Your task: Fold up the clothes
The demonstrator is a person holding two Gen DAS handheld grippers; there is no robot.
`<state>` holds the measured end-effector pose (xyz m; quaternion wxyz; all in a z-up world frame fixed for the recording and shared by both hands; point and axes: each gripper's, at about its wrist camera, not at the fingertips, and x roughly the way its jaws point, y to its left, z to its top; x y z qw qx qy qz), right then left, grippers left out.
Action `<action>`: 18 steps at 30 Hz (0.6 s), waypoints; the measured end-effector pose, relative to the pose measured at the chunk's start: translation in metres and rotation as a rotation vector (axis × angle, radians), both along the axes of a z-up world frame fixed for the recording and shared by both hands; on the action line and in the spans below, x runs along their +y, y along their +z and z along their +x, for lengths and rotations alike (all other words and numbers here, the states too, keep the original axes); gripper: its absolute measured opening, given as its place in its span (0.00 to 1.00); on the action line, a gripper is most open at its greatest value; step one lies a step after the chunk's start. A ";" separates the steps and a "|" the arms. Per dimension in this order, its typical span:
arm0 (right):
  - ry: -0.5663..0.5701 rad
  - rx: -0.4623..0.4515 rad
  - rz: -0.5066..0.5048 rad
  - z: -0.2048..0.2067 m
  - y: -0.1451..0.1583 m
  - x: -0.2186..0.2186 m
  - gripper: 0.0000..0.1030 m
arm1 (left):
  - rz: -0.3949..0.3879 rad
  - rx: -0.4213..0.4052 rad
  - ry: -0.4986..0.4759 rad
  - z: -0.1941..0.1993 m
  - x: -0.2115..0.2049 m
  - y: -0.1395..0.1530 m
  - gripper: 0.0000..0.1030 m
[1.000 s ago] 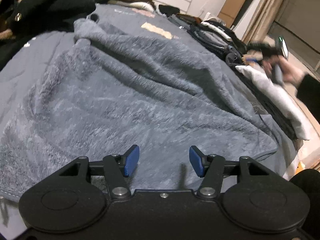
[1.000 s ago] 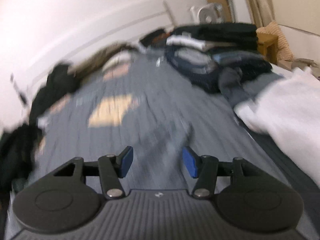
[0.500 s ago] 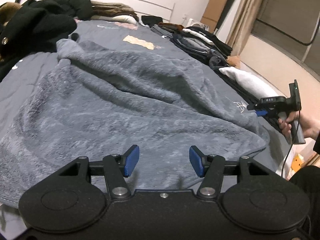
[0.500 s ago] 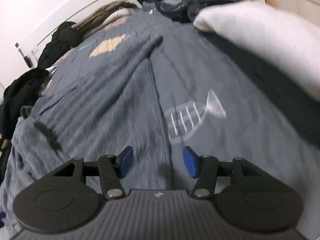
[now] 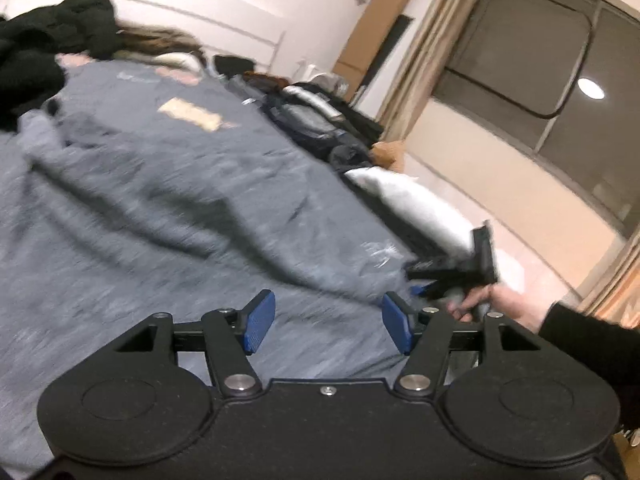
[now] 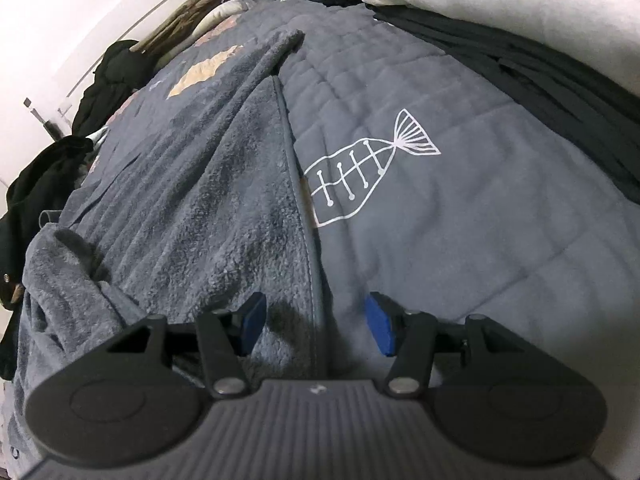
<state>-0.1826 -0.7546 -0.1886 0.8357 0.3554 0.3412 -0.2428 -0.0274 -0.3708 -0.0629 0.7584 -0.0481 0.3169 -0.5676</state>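
Grey fleece everywhere: a fluffy grey robe lies spread across the bed, on top of a quilted grey cover with a white fish-skeleton drawing just beside the robe's piped edge. Right tongs sit low over that edge, blue pads wide apart, gripping nothing. Left tongs hover above the robe, also spread open and empty; that view is blurred. A hand in a black sleeve holds the other tool at the bed's right side. White pillow and stacked dark clothes line that side; black garments are heaped by the white headboard. Beige curtains frame a dark window.
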 end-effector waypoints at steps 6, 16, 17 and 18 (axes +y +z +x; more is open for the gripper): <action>0.010 -0.032 0.045 -0.003 0.001 0.004 0.24 | -0.122 0.076 0.012 -0.011 -0.034 0.002 0.57; -0.082 -0.117 0.103 -0.033 0.021 0.005 0.04 | -0.053 0.060 -0.041 -0.015 -0.022 -0.032 0.57; -0.093 -0.130 0.102 -0.039 0.027 0.004 0.04 | -0.060 0.067 -0.040 -0.014 -0.021 -0.031 0.57; -0.104 -0.144 0.101 -0.045 0.034 0.004 0.04 | -0.068 0.074 -0.038 -0.013 -0.020 -0.031 0.57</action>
